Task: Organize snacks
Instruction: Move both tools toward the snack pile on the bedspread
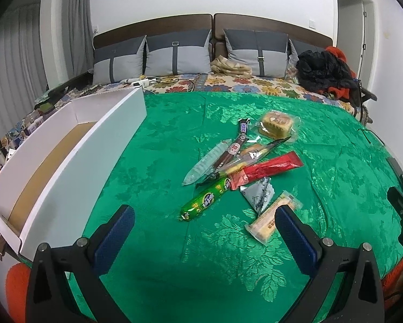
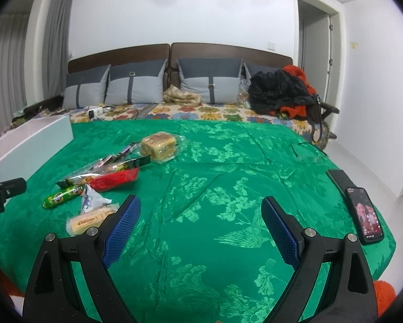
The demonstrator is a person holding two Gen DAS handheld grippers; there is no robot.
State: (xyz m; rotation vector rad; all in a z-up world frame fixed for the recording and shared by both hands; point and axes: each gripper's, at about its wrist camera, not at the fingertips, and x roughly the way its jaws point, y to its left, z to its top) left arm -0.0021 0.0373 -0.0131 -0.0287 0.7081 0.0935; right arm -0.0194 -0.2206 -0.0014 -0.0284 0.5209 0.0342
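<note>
Several wrapped snacks lie in a loose pile on the green bedcover [image 1: 174,255]: a green sausage stick [image 1: 205,199], a red packet [image 1: 266,171], a silver pouch [image 1: 258,192], a wrapped yellow biscuit bar [image 1: 271,218], a clear-wrapped cake [image 1: 276,123] and a dark sausage [image 1: 232,149]. A white box [image 1: 75,167] stands open at the left. My left gripper [image 1: 204,215] hovers open just short of the pile. My right gripper [image 2: 201,207] is open over bare cover, right of the biscuit bar [image 2: 89,220] and green stick [image 2: 63,197]. The cake [image 2: 159,146] lies farther back.
A phone [image 2: 365,216] with a lit screen and a dark flat object [image 2: 340,179] lie at the bed's right edge. Grey pillows [image 1: 174,56], a folded cloth [image 1: 229,66], a charger with cables [image 1: 139,82] and a black-and-orange clothes heap [image 1: 325,71] line the headboard.
</note>
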